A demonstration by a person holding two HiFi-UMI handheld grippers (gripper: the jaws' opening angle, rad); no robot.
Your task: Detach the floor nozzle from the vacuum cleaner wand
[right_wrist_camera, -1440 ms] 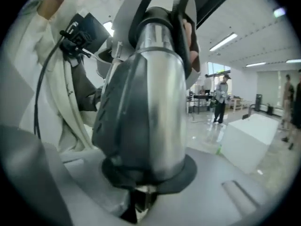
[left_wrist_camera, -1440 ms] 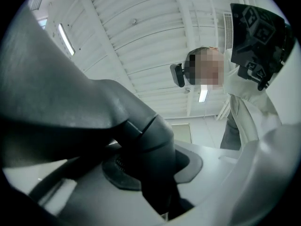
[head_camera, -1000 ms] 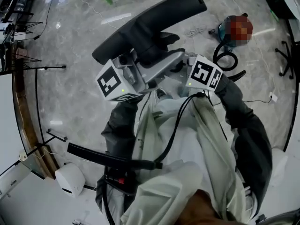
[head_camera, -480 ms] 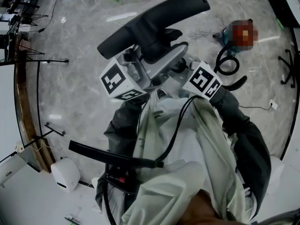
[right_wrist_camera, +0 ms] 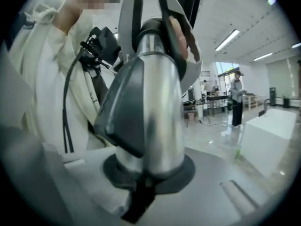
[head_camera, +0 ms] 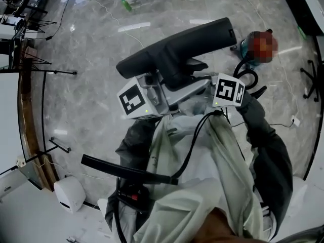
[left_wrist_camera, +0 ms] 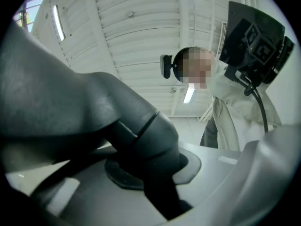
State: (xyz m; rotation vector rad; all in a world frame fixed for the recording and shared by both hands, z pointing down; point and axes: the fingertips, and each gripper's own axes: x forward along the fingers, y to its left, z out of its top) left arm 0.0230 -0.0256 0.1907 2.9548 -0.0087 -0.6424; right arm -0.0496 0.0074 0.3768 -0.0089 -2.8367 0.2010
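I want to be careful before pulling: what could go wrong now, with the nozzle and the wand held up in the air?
The left tool has just been closing its jaws on the neck of the floor nozzle; if that grip slips, the nozzle could drop to the hard floor.
The right tool grips the smooth, shiny wand, which may slide when pulled.

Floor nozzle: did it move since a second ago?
Yes. In the head view the floor nozzle has shifted right, away from the white box on the floor.
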